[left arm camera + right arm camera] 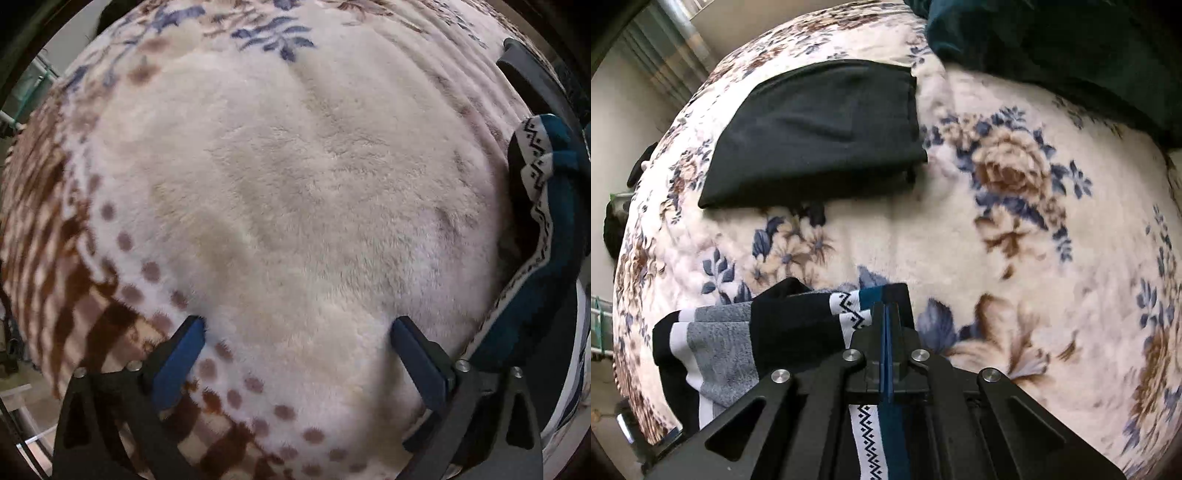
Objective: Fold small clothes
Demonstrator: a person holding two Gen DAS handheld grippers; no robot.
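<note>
Spread under everything, a plush blanket [1015, 236], cream with brown roses and blue leaves, plain cream with a dotted brown border in the left wrist view. At the far right in the right wrist view, lying on that blanket, a dark teal bundle of cloth [1052, 40], only partly in frame. Far left of centre, flat on the blanket, a folded black garment [816, 133], edges squared, well apart from both tools. Near and low in the right wrist view, the right gripper [887, 325], fingers pressed together and clenched on the teal edge of a pair of patterned socks [798, 325]: teal band, white stripe with a black zigzag, black section, grey terry toe with white lines, all hanging out to the left of the jaws, while a strip of the same zigzag and teal runs back beneath the tool. Same socks [543, 206] seen at the right edge of the left wrist view, draped in a curve, off to the right of the left gripper [297, 325] and not between its fingers. Left gripper released, blue pads [177, 365] spread wide, tips close to or touching the cream pile, nothing held. No containers, no readable writing or labels anywhere.
</note>
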